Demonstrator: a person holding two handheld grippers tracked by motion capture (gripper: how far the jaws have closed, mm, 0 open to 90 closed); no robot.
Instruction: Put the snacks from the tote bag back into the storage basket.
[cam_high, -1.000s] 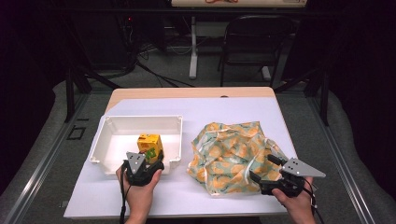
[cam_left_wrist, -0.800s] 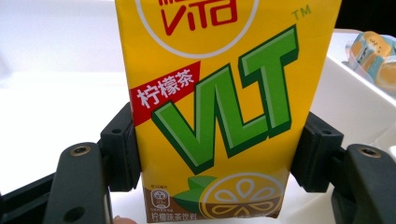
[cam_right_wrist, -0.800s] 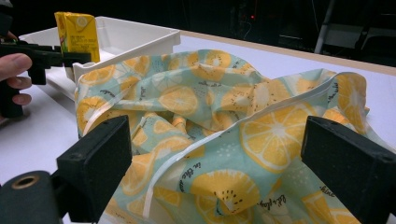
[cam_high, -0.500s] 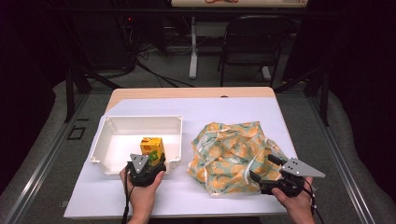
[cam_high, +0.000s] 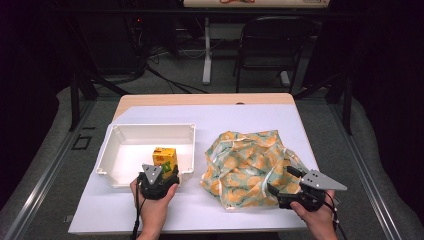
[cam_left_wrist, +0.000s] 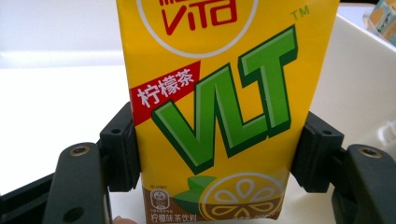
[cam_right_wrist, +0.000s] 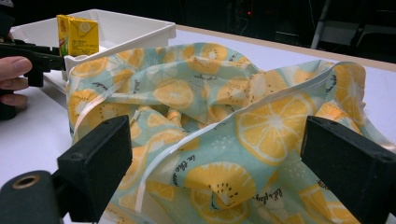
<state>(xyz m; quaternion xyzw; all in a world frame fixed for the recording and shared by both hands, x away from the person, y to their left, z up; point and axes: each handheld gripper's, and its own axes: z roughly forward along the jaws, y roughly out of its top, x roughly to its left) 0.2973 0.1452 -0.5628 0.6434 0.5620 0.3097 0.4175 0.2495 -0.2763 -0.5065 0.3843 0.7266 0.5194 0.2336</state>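
Seen from the high view, a white tray (cam_high: 120, 145) sits on the left half of a white-topped table (cam_high: 210, 112), holding a single yellow drink carton (cam_high: 164, 156) that stands upright near its front wall. The left gripper (cam_high: 159, 176), held in a hand at the tray's near edge, reaches over that wall to the carton. To the right of the tray lies a crumpled cloth bag printed with lemon slices (cam_high: 247, 165), and the right gripper (cam_high: 287, 182) rests against its near right edge. In the left gripper view, the carton (cam_left_wrist: 219, 107), marked "VLT" in green letters, fills the space between the two black jaws, whose pads press its left and right sides above the tray's white floor (cam_left_wrist: 51, 100). In the right gripper view, the jaws stand wide apart with the bag's folds (cam_right_wrist: 219, 126) bunched between them, while the carton (cam_right_wrist: 77, 35) stands in the tray (cam_right_wrist: 135, 28) beyond.
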